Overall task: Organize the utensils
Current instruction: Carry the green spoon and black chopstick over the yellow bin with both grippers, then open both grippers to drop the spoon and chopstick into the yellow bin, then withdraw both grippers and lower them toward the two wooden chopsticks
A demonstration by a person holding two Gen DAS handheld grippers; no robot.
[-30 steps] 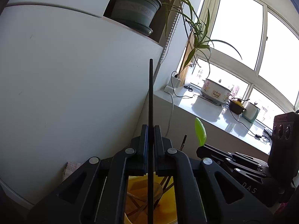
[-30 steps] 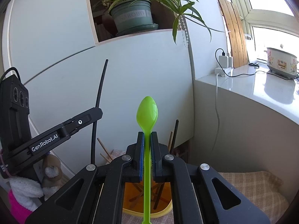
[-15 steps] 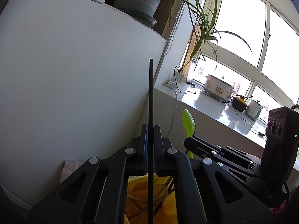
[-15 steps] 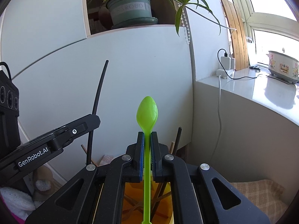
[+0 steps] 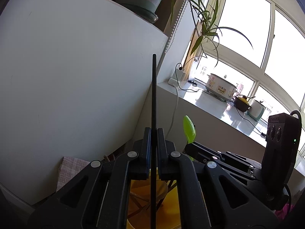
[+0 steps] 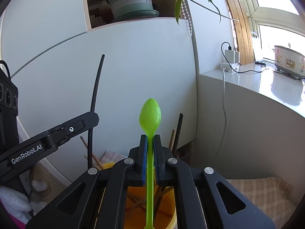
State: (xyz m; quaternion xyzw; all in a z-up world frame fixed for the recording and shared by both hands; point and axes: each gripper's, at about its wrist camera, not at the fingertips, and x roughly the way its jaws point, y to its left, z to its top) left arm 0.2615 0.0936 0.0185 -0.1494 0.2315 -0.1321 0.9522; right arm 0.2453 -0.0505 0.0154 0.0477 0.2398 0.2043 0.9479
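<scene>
My left gripper [image 5: 154, 131] is shut on a long black chopstick [image 5: 154, 87] that stands upright between its pads, its lower end over the yellow holder [image 5: 171, 206]. In the right wrist view the same chopstick [image 6: 96, 99] rises past the left gripper's finger [image 6: 83, 122]. My right gripper [image 6: 150, 139] is shut on the handle of a green plastic spoon [image 6: 150, 114], bowl up, its handle end above the yellow holder [image 6: 172, 211]. Wooden and dark chopsticks [image 6: 176, 131] stand in the holder. The spoon [image 5: 189, 128] also shows in the left wrist view, beside the right gripper [image 5: 192, 147].
A white cabinet wall [image 6: 124, 72] stands right behind the holder, with a potted plant [image 6: 131, 2] on its shelf. A white ledge [image 6: 266, 87] at the right carries a cooker [image 6: 288, 61] and a charger with cable [image 6: 228, 57]. A checked cloth [image 6: 263, 192] covers the surface.
Both grippers have sunk a little toward the yellow holder and come closer together; the spoon sits lower and nearer in the left wrist view. Both grips stay as they were.
</scene>
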